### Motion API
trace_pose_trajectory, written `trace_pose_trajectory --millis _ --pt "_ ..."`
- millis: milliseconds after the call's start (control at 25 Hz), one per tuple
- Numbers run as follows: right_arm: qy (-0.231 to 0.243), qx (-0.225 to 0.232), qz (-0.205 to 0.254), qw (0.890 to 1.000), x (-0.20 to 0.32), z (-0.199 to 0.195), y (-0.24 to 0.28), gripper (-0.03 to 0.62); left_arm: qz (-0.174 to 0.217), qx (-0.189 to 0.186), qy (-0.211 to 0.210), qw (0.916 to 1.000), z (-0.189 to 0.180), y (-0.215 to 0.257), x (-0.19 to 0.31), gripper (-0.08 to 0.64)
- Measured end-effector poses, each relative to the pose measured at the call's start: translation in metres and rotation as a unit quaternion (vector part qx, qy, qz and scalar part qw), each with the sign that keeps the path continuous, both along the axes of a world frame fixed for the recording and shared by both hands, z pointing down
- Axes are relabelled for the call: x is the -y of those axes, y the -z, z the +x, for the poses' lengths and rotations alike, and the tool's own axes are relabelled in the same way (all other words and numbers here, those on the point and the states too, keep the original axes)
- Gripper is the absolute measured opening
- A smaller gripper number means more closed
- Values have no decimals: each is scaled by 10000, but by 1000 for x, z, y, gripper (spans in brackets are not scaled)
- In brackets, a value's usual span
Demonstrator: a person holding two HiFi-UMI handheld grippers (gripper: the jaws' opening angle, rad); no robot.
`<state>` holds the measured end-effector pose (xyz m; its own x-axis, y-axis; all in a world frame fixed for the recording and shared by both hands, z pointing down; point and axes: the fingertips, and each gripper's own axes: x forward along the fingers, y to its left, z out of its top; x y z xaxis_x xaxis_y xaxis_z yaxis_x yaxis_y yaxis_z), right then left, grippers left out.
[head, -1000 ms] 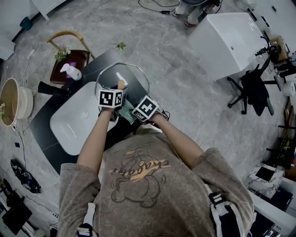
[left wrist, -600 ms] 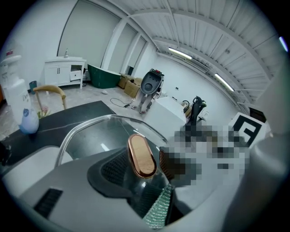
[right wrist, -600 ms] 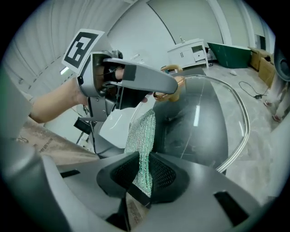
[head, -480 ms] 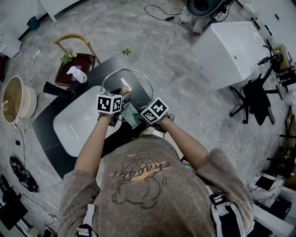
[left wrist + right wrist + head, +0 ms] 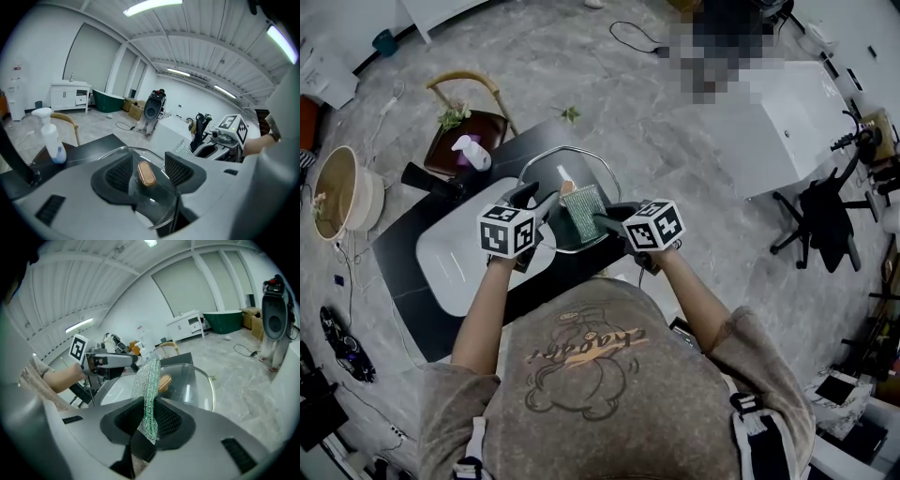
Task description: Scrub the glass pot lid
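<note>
Above the white basin [image 5: 450,267] on the black counter, the left gripper [image 5: 536,199] clamps the glass pot lid [image 5: 567,173], tilting it up, likely for access. Just right of the basin, the right gripper [image 5: 609,221] pinches a green scouring pad [image 5: 584,214] against the glass, set to scrub.

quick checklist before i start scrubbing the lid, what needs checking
1. Lid gripped by left gripper: ok, it sits between the jaws, clear of the counter.
2. Sponge held by right gripper: ok, pinched upright between the jaws.
3. Sponge lined up with lid: ok, it stands beside it, near the knob.
4. Sponge touching lid: cannot tell.
5. Bottle out of the way: ok, it stands apart from both grippers, beyond the counter.
6. Soap or water on sponge: cannot tell.
</note>
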<state>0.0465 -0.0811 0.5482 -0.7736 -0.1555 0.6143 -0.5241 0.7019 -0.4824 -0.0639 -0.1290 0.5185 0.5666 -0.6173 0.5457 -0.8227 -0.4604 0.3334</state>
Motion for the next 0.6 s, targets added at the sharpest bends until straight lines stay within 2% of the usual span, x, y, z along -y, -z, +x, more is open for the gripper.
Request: trace_pose_trajectory --millis 240,440,600 --pt "-943 303 756 9922 18 20 34 87 624 -137 396 9972 -20 42 -12 213" --pt "-1362 453 1653 9757 27 31 64 87 1208 -9 642 9906 -35 65 -22 212" --pt "-1592 524 2223 9605 27 35 79 87 1711 47 726 9826 -42 76 -33 169"
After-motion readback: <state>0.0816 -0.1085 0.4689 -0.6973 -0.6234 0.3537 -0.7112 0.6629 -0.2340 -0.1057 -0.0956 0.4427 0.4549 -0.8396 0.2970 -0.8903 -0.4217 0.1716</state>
